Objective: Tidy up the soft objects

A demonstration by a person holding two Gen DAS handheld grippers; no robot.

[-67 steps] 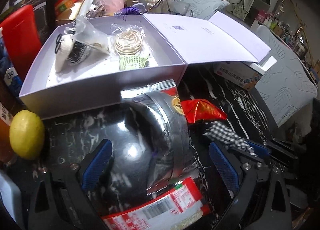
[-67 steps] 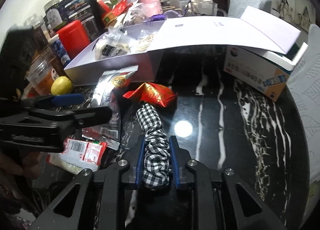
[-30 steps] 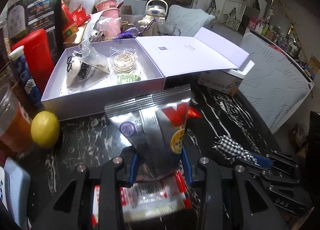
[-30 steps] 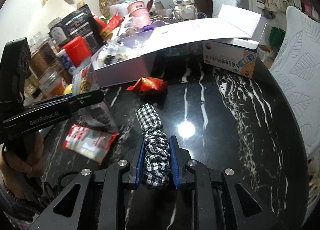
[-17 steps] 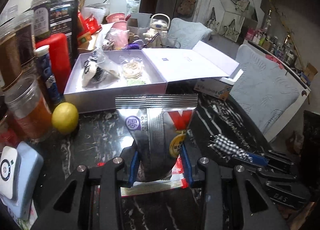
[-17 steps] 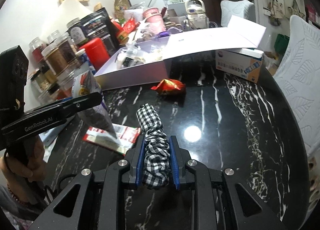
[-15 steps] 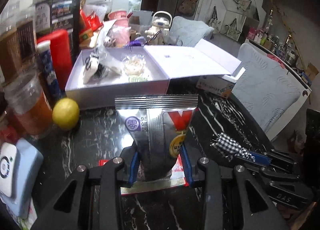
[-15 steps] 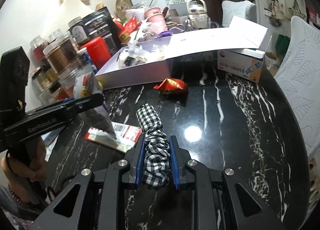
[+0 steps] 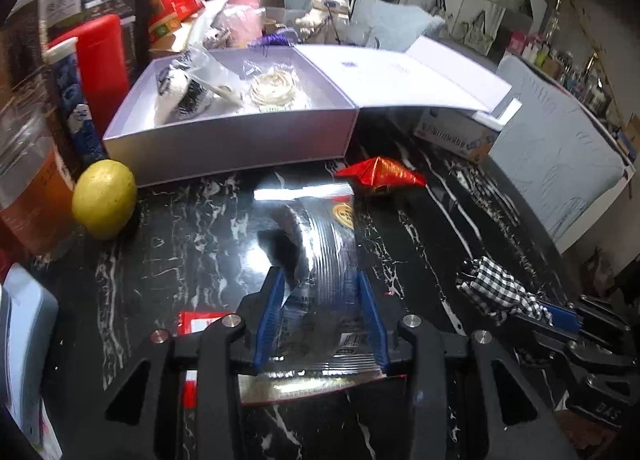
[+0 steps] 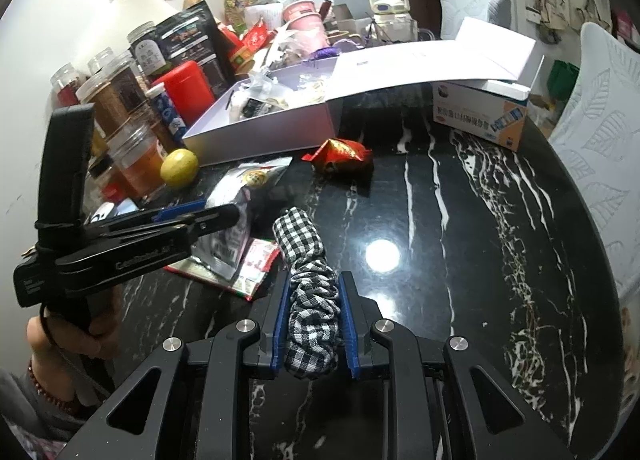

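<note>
While crinkly foil pouch (image 9: 320, 256) sags, gingham scrunchie (image 10: 310, 300) bunches.

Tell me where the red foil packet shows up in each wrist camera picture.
Left wrist: red foil packet at centre, just right of the white box's front corner.
Right wrist: packet above centre, below that corner.
Shared landmark: the yellow lemon, left of the box.

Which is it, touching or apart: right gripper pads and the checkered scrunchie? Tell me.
Touching. The right wrist view shows the right gripper shut, both blue pads pressed against the checkered scrunchie.
</note>
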